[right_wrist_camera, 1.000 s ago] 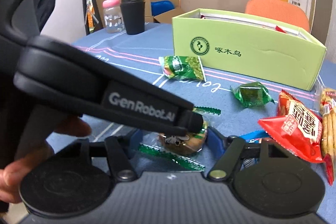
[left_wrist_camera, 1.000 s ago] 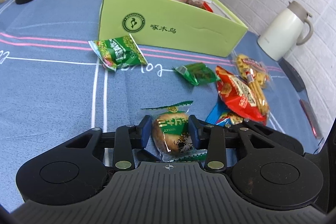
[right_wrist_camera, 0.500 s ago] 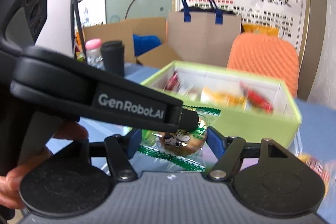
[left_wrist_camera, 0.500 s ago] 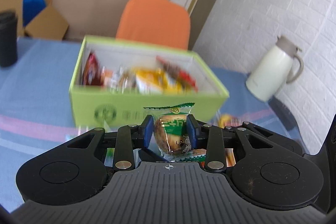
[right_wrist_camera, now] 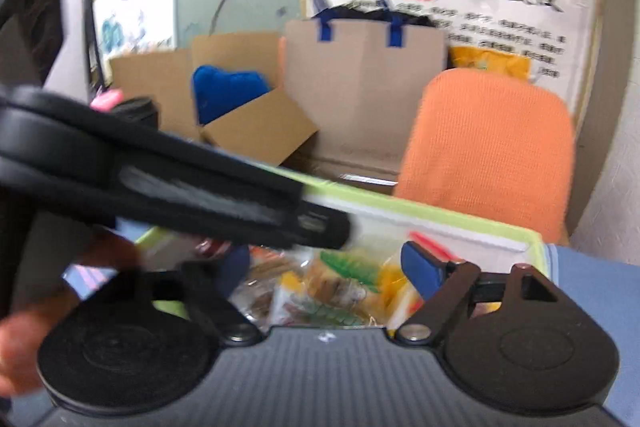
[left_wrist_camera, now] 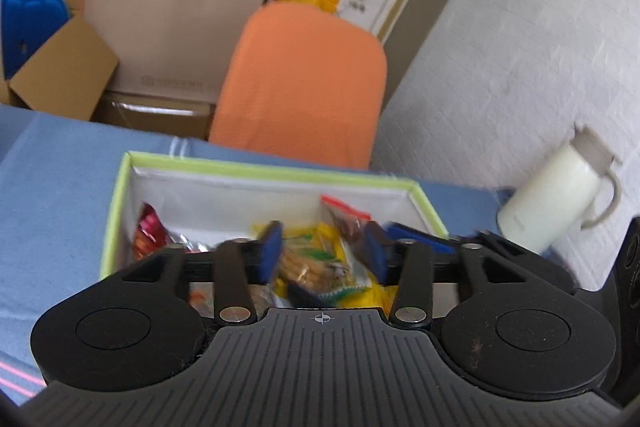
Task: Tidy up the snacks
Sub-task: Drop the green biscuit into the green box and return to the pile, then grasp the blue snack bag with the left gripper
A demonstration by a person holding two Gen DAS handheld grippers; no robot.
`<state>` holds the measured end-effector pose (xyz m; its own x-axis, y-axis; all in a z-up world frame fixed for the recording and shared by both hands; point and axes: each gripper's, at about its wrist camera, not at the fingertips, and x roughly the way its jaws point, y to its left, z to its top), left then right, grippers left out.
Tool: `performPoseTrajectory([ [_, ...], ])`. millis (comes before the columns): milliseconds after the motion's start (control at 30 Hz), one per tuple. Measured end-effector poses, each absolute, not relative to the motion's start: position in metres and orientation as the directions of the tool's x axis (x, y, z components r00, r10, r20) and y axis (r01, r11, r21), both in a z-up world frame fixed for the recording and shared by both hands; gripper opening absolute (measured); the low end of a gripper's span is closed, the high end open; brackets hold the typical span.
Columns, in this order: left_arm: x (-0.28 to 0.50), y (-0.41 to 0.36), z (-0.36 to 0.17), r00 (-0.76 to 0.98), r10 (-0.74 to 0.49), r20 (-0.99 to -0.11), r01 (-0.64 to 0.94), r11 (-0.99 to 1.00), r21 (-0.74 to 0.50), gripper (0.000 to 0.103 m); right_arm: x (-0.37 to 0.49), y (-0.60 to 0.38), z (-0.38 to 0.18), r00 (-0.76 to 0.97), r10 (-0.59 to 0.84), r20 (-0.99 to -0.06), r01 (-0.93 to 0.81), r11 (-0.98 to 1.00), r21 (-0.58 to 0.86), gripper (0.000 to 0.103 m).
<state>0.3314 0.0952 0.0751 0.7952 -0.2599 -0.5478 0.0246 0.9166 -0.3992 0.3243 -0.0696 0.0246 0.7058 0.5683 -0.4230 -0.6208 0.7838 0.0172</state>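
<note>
The left gripper [left_wrist_camera: 322, 253] hangs directly over the open light-green cardboard box [left_wrist_camera: 276, 171], and its blue-padded fingers [left_wrist_camera: 269, 251] stand apart with visible gaps either side of the clear green-edged packet of round biscuit [left_wrist_camera: 316, 269] lying between them. The packet looks released, resting on or dropping onto the heap of yellow and red snack packets [left_wrist_camera: 344, 219] inside the box; motion blur keeps me from saying whether one pad touches the wrapper. Its long axis runs roughly away from the camera, along the fingers, with its green crimped end nearest the gripper body. The right gripper [right_wrist_camera: 324, 267] sits just beside the left, also above the box, its own fingers [right_wrist_camera: 420, 265] spread wide with nothing held; from its camera the left gripper's black arm crosses the view on the left, and the same biscuit packet [right_wrist_camera: 332, 287] shows below, among the other packets. Since the packet lies straight under the left gripper and inside the box walls, the next move likely turns on lifting clear straight up and back, so the fingers do not drag the wrapper over the near rim. The box stands on the blue-clothed table [left_wrist_camera: 52, 187], with an orange fabric chair back [left_wrist_camera: 304, 83] behind it and a white thermos jug [left_wrist_camera: 560, 195] off to the right.
</note>
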Motion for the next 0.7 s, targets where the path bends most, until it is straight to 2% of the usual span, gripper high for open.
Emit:
performPoseTrajectory([
  [67,0.321,0.106,0.081,0.825,-0.240,-0.512,0.018,0.916,-0.401,0.039,0.318,-0.092,0.034,0.742,0.563,-0.364,-0.587,0.808,0.054,0.093],
  [167,0.301,0.114,0.086,0.842,-0.226,-0.491,0.008,0.914,-0.406,0.044,0.297,-0.122,0.041,0.775,0.548,-0.314,-0.549,0.831,0.093,0.093],
  [300,0.271,0.113,0.083,0.834,-0.254,-0.490,0.027,0.906,-0.423,0.049,0.255,-0.155,0.035,0.794,0.531,-0.295,-0.513,0.846,0.143,0.093],
  [533,0.211,0.085,0.045,0.756,-0.338,-0.560,0.063,0.889,-0.453,0.051,0.164,-0.181,-0.009,0.776,0.490,-0.398,-0.464,0.870,0.167,0.093],
  [700,0.180,0.056,0.008,0.668,-0.405,-0.624,0.068,0.868,-0.491,0.050,0.114,-0.177,-0.052,0.681,0.547,-0.487,-0.492,0.834,0.248,0.093],
])
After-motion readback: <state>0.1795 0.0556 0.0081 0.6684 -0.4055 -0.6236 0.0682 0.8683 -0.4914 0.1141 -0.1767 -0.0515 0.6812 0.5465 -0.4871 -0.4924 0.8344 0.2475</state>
